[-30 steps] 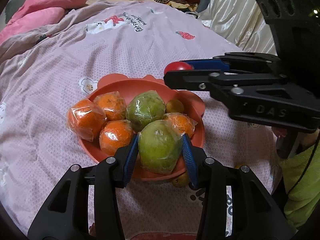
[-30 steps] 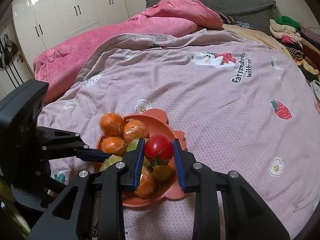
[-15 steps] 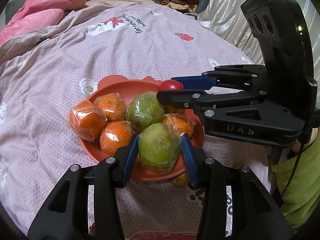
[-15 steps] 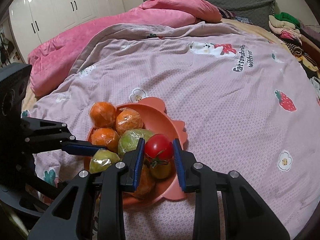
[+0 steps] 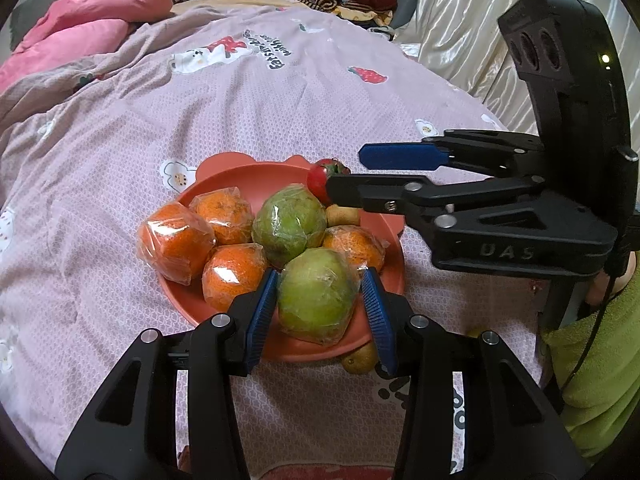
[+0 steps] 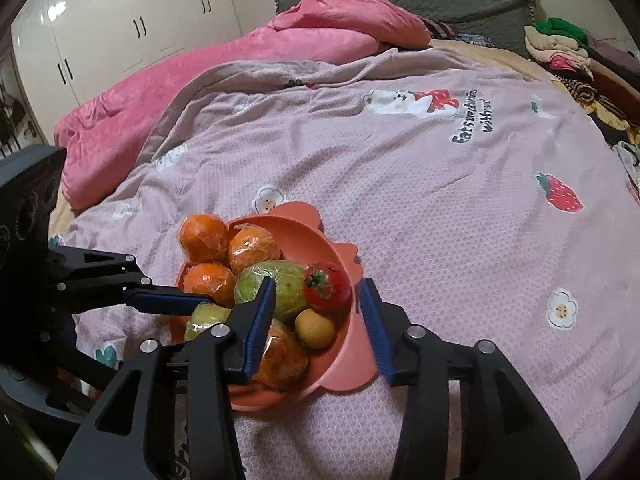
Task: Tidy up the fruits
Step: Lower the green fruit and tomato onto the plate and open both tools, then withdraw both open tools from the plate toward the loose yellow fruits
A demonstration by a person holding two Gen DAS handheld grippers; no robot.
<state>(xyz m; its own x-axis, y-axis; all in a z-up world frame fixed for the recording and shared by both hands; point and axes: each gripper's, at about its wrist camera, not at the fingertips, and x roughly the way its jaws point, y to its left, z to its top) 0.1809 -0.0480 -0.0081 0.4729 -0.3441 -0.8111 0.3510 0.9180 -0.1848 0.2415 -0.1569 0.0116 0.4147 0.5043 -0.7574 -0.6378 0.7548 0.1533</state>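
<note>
One tomato (image 6: 327, 286) just dropped onto the plate (image 6: 344, 376) as the right gripper (image 6: 318, 328) opens; the left gripper (image 5: 319, 300) clamps a green fruit (image 5: 316, 294).

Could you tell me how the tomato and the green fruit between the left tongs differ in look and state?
The tomato is small, red and bare; the green fruit is much larger and plastic-wrapped. The right tongs have just opened, with the tomato lying free between them, while the left tongs press on the green fruit. Both sit in the orange bowl.
</note>
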